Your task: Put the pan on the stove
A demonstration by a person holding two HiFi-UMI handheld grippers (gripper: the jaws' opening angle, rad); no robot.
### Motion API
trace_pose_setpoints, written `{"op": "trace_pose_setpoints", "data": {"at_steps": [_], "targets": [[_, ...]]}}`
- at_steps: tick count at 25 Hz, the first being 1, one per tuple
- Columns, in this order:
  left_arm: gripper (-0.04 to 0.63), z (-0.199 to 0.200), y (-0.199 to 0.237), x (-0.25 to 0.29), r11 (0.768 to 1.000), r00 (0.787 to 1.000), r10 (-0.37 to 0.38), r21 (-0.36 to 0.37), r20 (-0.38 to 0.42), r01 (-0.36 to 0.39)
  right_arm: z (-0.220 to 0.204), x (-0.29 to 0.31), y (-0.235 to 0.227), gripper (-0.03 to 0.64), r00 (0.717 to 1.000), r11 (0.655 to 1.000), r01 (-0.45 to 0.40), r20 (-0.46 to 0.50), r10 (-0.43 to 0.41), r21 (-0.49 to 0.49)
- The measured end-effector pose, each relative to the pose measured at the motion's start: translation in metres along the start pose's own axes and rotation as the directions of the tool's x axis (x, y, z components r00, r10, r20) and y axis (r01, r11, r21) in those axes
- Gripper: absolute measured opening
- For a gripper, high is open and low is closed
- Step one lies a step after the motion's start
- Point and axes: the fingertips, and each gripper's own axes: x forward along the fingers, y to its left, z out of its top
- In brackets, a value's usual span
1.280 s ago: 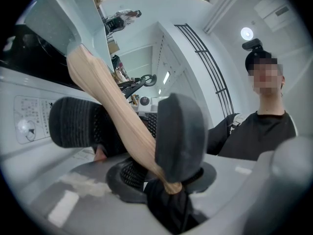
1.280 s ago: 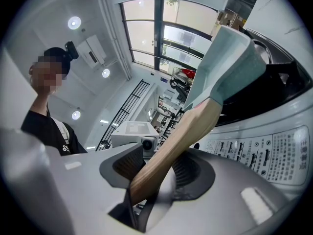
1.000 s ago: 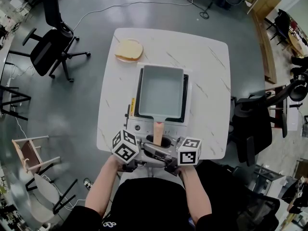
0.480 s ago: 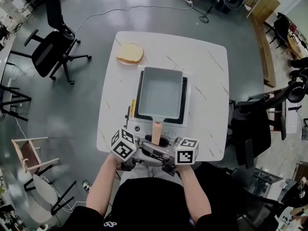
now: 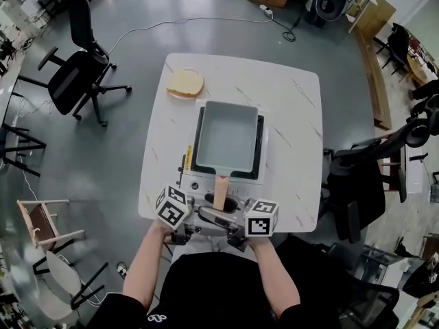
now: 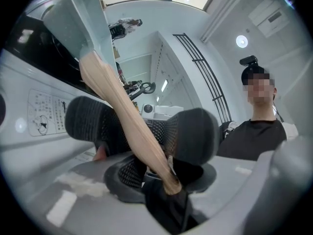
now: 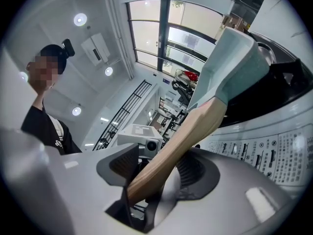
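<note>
A pale grey-green rectangular pan point(image 5: 228, 134) sits on the white portable stove point(image 5: 195, 178) at the table's near edge. Its wooden handle point(image 5: 219, 186) points toward me. Both grippers meet at the handle's end. In the left gripper view the handle point(image 6: 117, 102) runs between the dark mesh pads point(image 6: 193, 136) of my left gripper point(image 6: 144, 136), which press on it. My right gripper point(image 7: 156, 173) has the handle point(image 7: 190, 131) between its jaws, which are opening; the handle lies against one jaw, with a gap to the other pad point(image 7: 193, 173). Seen from the head view, the left gripper point(image 5: 208, 212) and right gripper point(image 5: 232, 216) stand side by side.
A slice of bread on a plate point(image 5: 185, 83) lies at the table's far left corner. The white marble-look table point(image 5: 295, 115) has bare top right of the stove. Office chairs stand at the left point(image 5: 72, 74) and right point(image 5: 357, 184) of the table.
The pan stays put on the stove and both grippers stay at the handle's end. The whole scene has shifted slightly in the head view.
</note>
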Motion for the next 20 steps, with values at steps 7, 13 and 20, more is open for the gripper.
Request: {"op": "trace_pose_setpoints", "data": {"at_steps": [7, 13, 20], "targets": [[0.175, -0.005, -0.004, -0.009, 0.999, 0.999, 0.014, 0.029, 0.045, -0.015, 0.001, -0.011, 0.0, 0.261, 1.0, 1.0, 0.009, 0.018, -0.009, -0.001], [0.175, -0.008, -0.003, -0.028, 0.996, 0.99, 0.079, 0.038, 0.117, -0.084, 0.002, -0.027, -0.004, 0.264, 0.999, 0.999, 0.037, 0.029, -0.037, -0.013], [0.175, -0.001, -0.012, -0.054, 0.98, 0.963, 0.162, 0.079, 0.213, -0.183, -0.003, -0.046, -0.008, 0.267, 0.995, 0.994, 0.094, 0.019, -0.093, -0.06]]}}
